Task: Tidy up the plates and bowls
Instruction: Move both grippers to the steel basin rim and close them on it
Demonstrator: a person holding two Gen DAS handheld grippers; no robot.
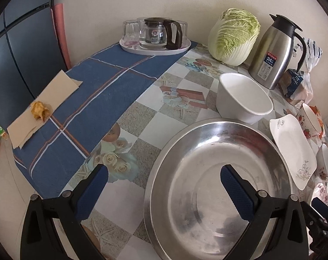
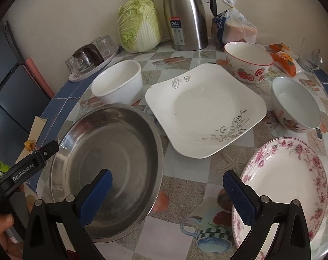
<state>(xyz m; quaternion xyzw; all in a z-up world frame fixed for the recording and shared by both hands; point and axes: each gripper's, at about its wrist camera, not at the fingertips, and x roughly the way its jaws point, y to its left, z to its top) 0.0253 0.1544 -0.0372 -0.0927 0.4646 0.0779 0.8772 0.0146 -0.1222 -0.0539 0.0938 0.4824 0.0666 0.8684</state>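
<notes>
A large steel basin (image 1: 218,173) (image 2: 107,164) sits at the table's front. My left gripper (image 1: 164,186) is open, straddling the basin's left rim, one finger inside. My right gripper (image 2: 167,192) is open and empty, between the basin and a pink-flowered oval plate (image 2: 287,186). A square white plate (image 2: 205,108) (image 1: 291,149) lies in the middle. A plain white bowl (image 2: 117,82) (image 1: 243,97), a strawberry bowl (image 2: 248,61) and a flowered white bowl (image 2: 296,104) stand around it.
Behind stand a cabbage (image 2: 139,23), a steel thermos jug (image 2: 185,15), bagged bread (image 2: 235,26) and a tray with a glass teapot and glasses (image 1: 155,36). Folded paper with a yellow scrap (image 1: 39,110) lies on the blue cloth at left.
</notes>
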